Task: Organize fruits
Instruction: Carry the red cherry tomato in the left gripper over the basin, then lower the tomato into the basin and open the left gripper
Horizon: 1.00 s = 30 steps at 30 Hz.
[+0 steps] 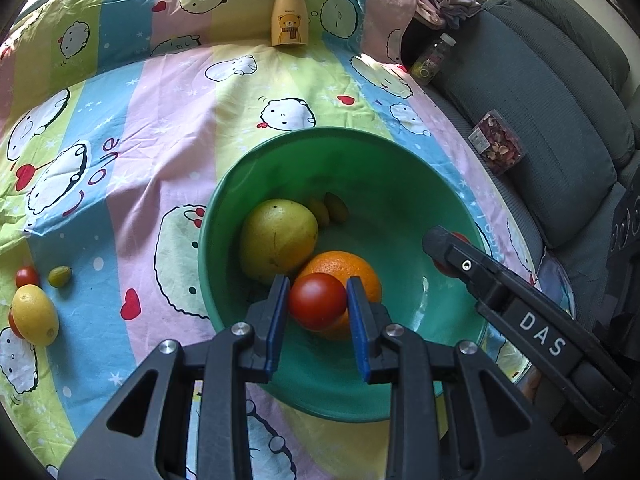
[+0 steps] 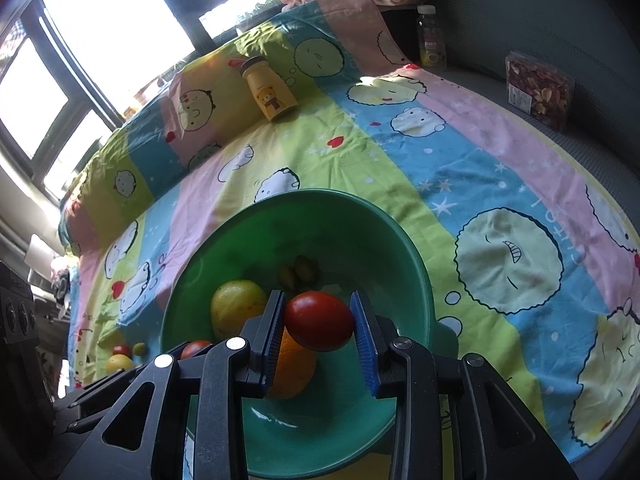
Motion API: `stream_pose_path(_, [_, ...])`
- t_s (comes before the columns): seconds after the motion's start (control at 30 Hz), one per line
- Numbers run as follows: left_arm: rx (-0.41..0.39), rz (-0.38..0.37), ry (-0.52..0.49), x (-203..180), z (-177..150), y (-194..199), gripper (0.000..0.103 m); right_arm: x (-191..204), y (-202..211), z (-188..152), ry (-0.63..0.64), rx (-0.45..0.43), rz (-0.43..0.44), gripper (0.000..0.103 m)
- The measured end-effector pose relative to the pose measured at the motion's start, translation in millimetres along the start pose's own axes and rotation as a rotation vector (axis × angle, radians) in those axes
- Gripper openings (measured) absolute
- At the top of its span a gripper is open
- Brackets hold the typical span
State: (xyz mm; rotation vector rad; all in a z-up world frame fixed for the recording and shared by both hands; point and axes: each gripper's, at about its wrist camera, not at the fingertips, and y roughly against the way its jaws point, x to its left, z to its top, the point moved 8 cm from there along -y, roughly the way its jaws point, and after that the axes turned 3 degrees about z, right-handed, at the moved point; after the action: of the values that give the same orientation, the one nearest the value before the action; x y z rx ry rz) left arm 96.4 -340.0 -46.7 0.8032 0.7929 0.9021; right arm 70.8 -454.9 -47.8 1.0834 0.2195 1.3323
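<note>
While both tools clamp tomatoes, green bowl holds pear, orange.

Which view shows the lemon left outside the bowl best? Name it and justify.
The left wrist view: the lemon lies whole and sunlit on the bedsheet, left of the green bowl. In the right wrist view it is small, shaded and partly cut off by the claw.

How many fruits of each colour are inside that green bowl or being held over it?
red tomatoes, held: 2
orange: 1
large yellow-green fruit: 1
small green fruits: 2
Total: 6
</note>
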Motion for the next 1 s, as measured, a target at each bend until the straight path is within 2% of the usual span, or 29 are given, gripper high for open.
stream_pose_path(1.0, [0.039,0.012,-0.017,-0.7,-5.2,-17.1,0.029,-8.2,-9.0,-3.1,-0.007,0.028,-0.048,0.035])
